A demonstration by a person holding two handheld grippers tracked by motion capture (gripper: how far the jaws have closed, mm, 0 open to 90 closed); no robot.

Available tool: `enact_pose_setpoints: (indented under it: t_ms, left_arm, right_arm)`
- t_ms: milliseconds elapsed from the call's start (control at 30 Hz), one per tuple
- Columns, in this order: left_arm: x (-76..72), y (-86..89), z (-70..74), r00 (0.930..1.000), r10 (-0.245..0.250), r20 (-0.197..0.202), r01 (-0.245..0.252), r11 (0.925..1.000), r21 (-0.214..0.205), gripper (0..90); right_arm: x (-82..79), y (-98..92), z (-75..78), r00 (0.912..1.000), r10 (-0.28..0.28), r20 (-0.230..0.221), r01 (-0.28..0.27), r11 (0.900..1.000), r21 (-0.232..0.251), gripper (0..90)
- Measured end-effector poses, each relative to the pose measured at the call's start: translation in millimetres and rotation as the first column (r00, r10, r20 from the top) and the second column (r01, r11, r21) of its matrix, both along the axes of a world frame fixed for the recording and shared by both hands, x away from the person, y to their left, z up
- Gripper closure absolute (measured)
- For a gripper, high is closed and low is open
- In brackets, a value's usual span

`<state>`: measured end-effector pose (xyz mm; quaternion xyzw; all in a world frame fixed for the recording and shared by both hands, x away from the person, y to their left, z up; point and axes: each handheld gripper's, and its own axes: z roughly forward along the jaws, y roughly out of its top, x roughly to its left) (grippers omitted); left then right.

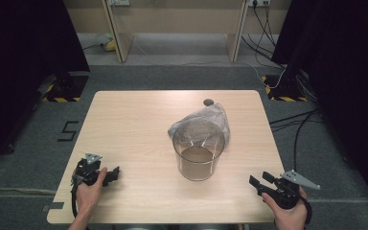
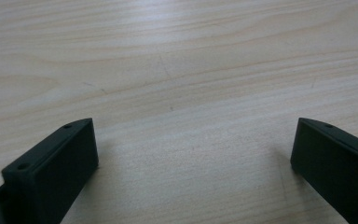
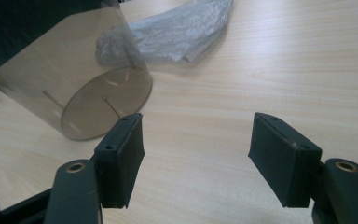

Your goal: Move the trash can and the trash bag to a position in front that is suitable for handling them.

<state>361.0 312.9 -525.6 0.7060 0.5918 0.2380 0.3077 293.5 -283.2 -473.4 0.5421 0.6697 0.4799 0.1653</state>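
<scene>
**Inspector:** Status of the work?

**Assistant:** Not begun, in my judgement. The clear bin (image 1: 199, 152) stands upright mid-table (image 1: 124, 120), unlined; the grey plastic bag (image 1: 206, 118) lies crumpled against its far side.

**Inspector:** Grippers?

**Assistant:** The left gripper (image 1: 111, 176) and right gripper (image 1: 260, 184) sit near the front corners, well apart from the bin, both with jaws spread and empty. Everything remains to do.

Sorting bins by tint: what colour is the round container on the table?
The container is see-through smoky brown-grey, clearest in the right gripper view.
</scene>
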Motion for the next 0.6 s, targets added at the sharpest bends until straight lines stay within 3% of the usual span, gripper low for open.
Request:
enact_pose_setpoints:
  t_ms: [133,200,300,467,500,533,567,600]
  left_arm:
    - [-0.9,-2.4,1.5,0.9997,-0.019,0.018,0.019,0.9997,-0.013,4.8]
    - [-1.0,-6.4,5.9,0.9989,-0.028,0.038,0.029,0.9992,-0.028,18.8]
    - [3.2,-19.3,17.5,0.9934,-0.076,0.085,0.080,0.9959,-0.042,15.8]
    - [29.4,-50.7,35.1,0.9737,-0.185,0.132,0.193,0.9803,-0.043,16.0]
    - [29.4,-50.7,35.1,0.9737,-0.185,0.132,0.193,0.9803,-0.043,16.3]
    - [43.9,-63.4,41.2,0.9613,-0.233,0.147,0.241,0.9694,-0.044,17.6]
    - [43.9,-63.4,41.2,0.9613,-0.233,0.147,0.241,0.9694,-0.044,18.9]
    - [61.2,-76.4,45.8,0.9503,-0.276,0.144,0.287,0.9559,-0.062,19.9]
  right_arm:
    - [4.1,7.2,15.8,0.9998,-0.018,0.014,0.018,0.9998,-0.014,35.9]
    - [8.3,13.3,24.2,0.9998,-0.011,0.019,0.012,0.9997,-0.020,35.9]
    - [17.0,24.8,33.8,0.9994,0.015,0.032,-0.014,0.9998,-0.012,35.9]
    - [25.5,33.5,34.3,0.9992,0.026,0.029,-0.026,0.9995,-0.018,35.7]
    - [25.5,33.5,34.3,0.9992,0.026,0.029,-0.026,0.9995,-0.018,35.7]
    - [26.8,34.3,32.5,0.9994,0.026,0.022,-0.026,0.9995,-0.017,35.6]
    - [27.3,34.0,31.6,0.9995,0.027,0.018,-0.027,0.9995,-0.017,35.6]
    - [27.7,33.5,30.7,0.9995,0.024,0.018,-0.024,0.9996,-0.016,35.5]
